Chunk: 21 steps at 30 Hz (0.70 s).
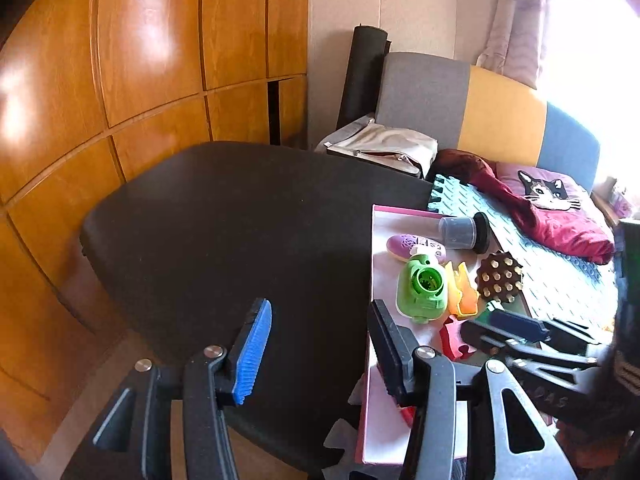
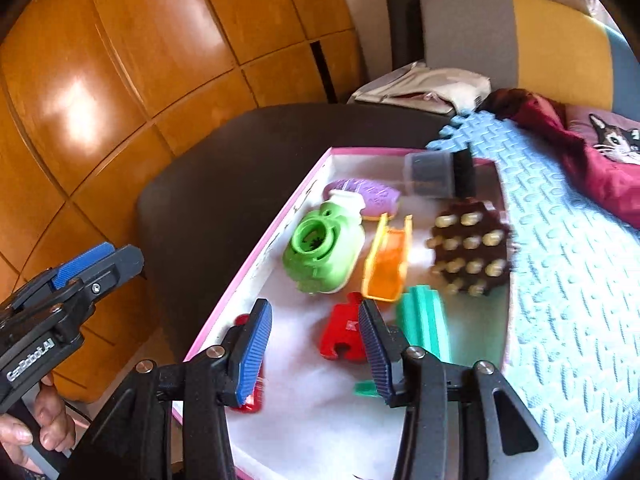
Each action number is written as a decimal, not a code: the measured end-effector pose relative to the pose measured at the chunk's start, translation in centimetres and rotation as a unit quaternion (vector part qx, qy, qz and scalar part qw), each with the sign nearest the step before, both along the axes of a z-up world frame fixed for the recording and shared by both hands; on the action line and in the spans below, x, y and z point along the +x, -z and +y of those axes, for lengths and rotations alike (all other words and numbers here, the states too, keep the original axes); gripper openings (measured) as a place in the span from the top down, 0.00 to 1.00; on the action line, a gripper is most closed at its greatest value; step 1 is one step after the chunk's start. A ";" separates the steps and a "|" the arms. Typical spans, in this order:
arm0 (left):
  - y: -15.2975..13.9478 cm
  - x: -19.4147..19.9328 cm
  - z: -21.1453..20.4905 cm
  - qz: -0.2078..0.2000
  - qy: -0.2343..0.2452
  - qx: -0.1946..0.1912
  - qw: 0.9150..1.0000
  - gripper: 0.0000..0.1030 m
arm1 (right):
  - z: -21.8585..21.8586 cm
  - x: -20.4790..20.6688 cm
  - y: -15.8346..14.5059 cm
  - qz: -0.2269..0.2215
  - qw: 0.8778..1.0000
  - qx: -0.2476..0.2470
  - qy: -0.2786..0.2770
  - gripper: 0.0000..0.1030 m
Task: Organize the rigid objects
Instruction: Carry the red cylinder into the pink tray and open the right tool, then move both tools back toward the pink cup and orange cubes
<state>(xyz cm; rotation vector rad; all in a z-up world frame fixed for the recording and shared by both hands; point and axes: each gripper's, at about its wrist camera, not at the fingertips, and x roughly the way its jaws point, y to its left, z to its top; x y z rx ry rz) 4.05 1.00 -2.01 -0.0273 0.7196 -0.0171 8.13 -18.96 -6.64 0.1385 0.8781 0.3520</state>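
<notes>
Both tongs apart, empty: right tongs (image 2: pixel 316 344) over pink-rimmed tray (image 2: pixel 256 252); left tongs (image 1: pixel 320 344) beside tray edge.

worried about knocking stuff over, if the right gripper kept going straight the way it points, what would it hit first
Probably the red piece lying in the pink-edged tray. The right gripper has open, empty jaws, and that piece sits just ahead between them. Depth is unclear, so it might meet the white tray floor first.

A shallow tray (image 2: pixel 280 236) lies on a foam mat (image 2: pixel 560 264), its left edge beside a dark seat (image 2: pixel 208 184). In the tray: a lidded jar (image 2: pixel 436 176) on its side at the far end; an oval brush (image 2: pixel 368 196) to its left; a round-mouthed toy (image 2: pixel 320 252) nearer; a scoop (image 2: pixel 388 264) and a studded ball (image 2: pixel 468 252) to the right. A cushion (image 2: pixel 612 144) lies behind the mat.
</notes>
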 end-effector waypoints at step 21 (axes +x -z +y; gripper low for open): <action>-0.3 -1.0 -3.5 -0.007 0.047 0.021 0.999 0.50 | -11.4 -5.7 -2.8 -0.055 0.988 -0.092 0.110 0.56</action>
